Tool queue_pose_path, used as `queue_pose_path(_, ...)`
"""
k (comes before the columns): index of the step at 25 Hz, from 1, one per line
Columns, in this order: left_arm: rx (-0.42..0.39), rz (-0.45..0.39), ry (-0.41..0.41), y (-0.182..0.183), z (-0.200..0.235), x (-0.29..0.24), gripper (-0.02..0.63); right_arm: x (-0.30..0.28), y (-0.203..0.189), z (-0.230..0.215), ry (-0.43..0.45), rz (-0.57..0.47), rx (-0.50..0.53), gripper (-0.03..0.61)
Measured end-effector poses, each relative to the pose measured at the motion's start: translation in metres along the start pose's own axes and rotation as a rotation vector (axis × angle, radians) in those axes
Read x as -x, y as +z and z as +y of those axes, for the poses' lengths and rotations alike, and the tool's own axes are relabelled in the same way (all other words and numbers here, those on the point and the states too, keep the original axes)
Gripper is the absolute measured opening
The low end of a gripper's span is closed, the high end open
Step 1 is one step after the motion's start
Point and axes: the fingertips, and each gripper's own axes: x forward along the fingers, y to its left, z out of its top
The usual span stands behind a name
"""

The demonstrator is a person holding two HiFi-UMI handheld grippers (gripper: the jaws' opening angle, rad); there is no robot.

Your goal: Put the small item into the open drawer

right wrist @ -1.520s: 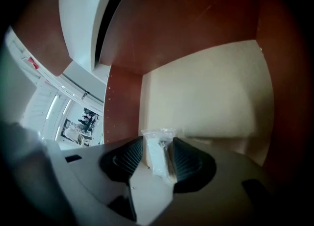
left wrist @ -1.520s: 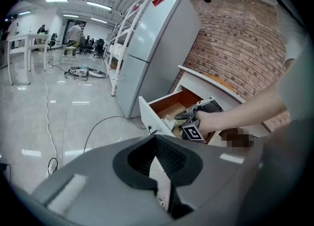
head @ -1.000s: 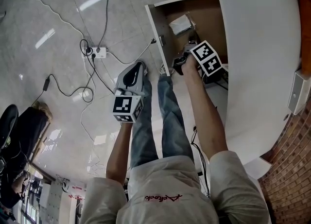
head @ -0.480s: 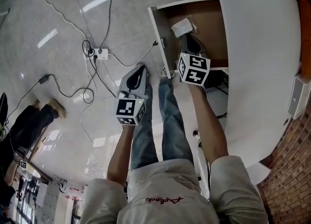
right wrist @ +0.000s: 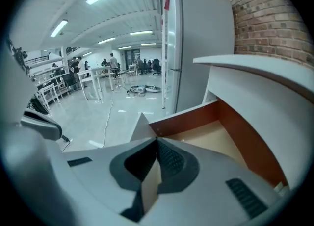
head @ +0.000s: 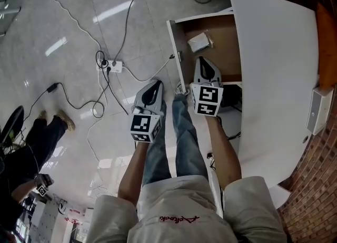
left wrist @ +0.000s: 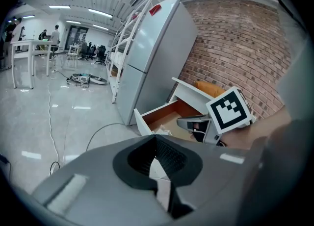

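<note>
My right gripper (head: 201,60) is upper centre in the head view, tip over the lower part of the open drawer (head: 225,47). Its jaws are pressed together, nothing between them. My left gripper (head: 156,83) is left of it near mid-frame, over the floor, jaws likewise closed and empty. The small item (head: 199,41), a white packet, lies inside the drawer towards its left side, just above the right gripper's tip and apart from it. The white table (head: 274,78) fills the right side.
</note>
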Motion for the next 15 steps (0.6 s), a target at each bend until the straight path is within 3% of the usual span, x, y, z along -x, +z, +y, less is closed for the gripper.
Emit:
queue_pose_path(6,-0.014,-0.028,0.018,0.027,-0.011,0.018,0.009,0.034,0.024,0.007,0.053,-0.045,-0.013,0.012)
queue_pose_path(15,-0.06,-0.13,0.033,0.093,-0.032,0.047,0.009,0.095,0.095,0.007,0.099,-0.184,0.02,0.012)
